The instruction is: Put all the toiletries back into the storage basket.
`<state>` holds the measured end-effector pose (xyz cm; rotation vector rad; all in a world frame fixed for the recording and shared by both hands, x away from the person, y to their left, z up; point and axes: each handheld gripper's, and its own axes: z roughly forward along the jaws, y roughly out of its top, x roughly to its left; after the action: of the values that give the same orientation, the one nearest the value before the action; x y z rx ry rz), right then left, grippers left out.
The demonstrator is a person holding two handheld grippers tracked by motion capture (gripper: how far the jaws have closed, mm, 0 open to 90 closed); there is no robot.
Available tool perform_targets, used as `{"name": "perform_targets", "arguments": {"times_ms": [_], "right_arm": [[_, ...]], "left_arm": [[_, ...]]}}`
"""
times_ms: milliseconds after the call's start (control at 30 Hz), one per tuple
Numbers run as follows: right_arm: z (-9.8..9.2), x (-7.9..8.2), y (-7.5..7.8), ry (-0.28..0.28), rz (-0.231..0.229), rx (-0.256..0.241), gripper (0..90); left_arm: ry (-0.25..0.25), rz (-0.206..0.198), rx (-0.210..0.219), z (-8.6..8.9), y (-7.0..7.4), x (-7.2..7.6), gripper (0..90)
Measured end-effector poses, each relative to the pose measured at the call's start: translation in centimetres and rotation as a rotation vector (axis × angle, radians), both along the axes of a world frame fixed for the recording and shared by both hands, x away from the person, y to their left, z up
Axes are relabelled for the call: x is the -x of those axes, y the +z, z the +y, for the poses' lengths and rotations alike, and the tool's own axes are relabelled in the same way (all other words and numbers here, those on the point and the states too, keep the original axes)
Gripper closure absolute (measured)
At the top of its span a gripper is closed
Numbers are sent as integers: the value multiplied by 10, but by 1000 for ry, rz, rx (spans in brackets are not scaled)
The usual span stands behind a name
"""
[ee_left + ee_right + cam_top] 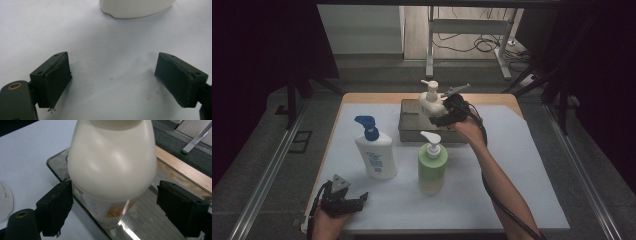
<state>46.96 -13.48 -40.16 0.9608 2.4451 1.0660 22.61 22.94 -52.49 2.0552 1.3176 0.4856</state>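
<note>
A cream pump bottle [430, 102] stands in a metal tray [409, 131] at the back middle of the table. My right gripper [447, 117] reaches in from its right side. In the right gripper view the cream bottle [112, 165] stands between the open jaws of my right gripper [113, 187]. The left jaw is close to the bottle and a clear gap shows at the right jaw. The tray [53, 161] lies under it. My left gripper [359, 200] rests at the front left corner, open and holding nothing [112, 57].
A white bottle with a blue pump [376, 155] stands left of centre, and its base [135, 8] shows just ahead of the left jaws. A green bottle with a white pump [432, 167] stands in front of the tray. A white mat [522, 170] covers the wooden table.
</note>
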Motion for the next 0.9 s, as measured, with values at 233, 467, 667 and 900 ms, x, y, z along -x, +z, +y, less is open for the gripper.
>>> {"name": "perform_targets", "arguments": {"times_ms": [233,467,667,900], "right_arm": [[-15,2,-3,-2,25,0,136],[-28,3,-11,-13,96,14,136],[-38,3,-12,-29,97,19,271],[-41,4,-12,-69,64,31,538]], "left_arm": [[0,0,1,0,0,0,127],[1,0,0,0,0,0,127],[1,0,0,0,0,0,127],[1,0,0,0,0,0,127]]}}
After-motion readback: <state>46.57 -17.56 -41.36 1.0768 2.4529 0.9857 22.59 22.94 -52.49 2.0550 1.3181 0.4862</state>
